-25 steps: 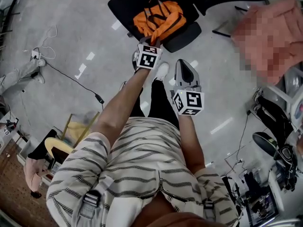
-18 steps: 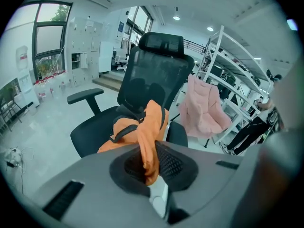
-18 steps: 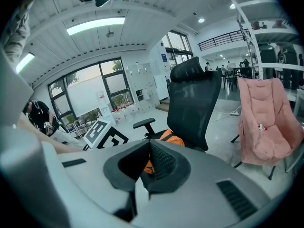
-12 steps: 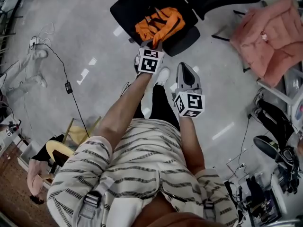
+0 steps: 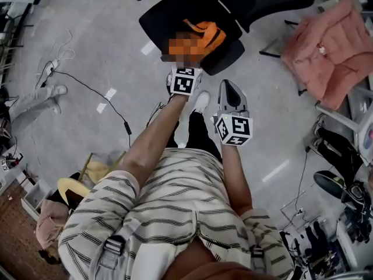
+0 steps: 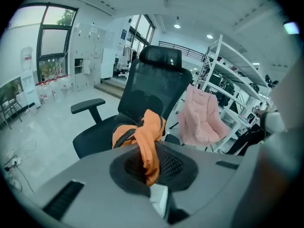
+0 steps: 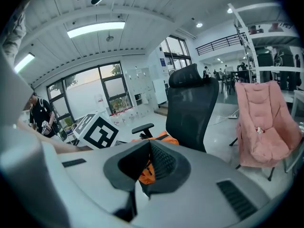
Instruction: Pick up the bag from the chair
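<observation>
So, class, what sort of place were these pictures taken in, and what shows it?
Most likely a big open-plan office or lab workspace: a black office chair, tall white shelving, large windows, and cables trailing across the bare floor.

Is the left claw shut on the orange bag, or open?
Shut on it: the left gripper view shows orange fabric of the bag pinched in the left claw.

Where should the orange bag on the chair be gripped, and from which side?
Best bet: the raised orange fold rising off the bag, coming from the chair at its open front, angled down. It is thin enough to pinch, unlike the slumped body; the backrest and armrest close off other sides. The left tool is shut on it there.
</observation>
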A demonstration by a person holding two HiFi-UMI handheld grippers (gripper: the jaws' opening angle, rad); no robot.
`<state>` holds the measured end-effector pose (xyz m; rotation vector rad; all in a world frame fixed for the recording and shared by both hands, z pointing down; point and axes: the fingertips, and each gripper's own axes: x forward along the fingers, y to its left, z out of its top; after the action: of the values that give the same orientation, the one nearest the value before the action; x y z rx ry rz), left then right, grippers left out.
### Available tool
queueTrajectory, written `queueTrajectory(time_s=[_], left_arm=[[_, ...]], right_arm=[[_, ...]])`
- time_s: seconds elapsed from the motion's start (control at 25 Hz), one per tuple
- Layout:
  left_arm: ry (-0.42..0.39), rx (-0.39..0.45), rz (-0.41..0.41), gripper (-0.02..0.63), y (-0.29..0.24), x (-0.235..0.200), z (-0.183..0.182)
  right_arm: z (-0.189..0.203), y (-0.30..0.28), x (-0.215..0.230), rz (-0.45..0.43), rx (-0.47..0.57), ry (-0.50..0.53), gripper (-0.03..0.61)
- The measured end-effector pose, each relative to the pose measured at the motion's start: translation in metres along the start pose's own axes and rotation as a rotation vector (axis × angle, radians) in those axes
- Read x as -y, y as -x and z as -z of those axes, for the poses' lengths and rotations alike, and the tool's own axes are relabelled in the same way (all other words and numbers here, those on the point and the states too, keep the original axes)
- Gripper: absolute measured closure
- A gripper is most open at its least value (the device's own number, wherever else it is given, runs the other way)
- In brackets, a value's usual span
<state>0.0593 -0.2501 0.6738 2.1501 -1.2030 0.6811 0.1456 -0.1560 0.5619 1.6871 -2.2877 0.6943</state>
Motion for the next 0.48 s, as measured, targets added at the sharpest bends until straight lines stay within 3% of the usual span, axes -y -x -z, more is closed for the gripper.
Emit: queueTrajectory(time_s=[0.48], left_arm=[[0.027,0.035,-0.001,0.583,0.028,0.004,-0.012]], right_arm=[[-0.013,0.011,-0.009,-0.009,0.032,0.010,0.560]])
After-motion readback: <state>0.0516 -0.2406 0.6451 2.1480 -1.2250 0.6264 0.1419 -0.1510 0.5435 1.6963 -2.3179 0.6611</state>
